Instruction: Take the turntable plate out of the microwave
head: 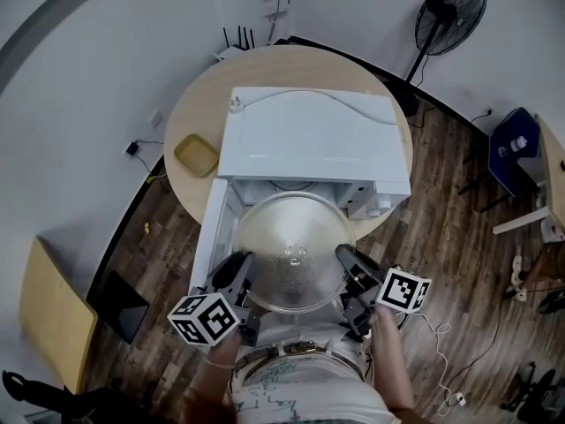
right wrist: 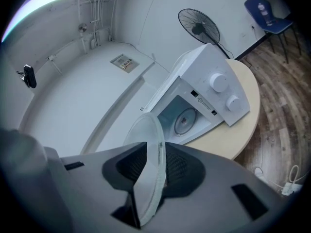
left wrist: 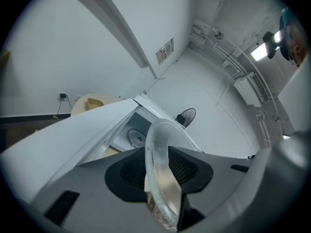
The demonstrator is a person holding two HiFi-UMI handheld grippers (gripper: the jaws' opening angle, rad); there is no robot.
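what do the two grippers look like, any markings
Both the left gripper and right gripper have pale grey bodies with black, ribbed pads on the jaws. Each carries a white cube printed with black square markers. The person wears a light printed top.

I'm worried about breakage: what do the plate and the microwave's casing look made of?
The plate looks like clear glass with a glossy finish: it is see-through, and its moulded rim catches the light. The microwave has a smooth, matt white casing, probably painted metal, though plastic can't be ruled out by look alone.
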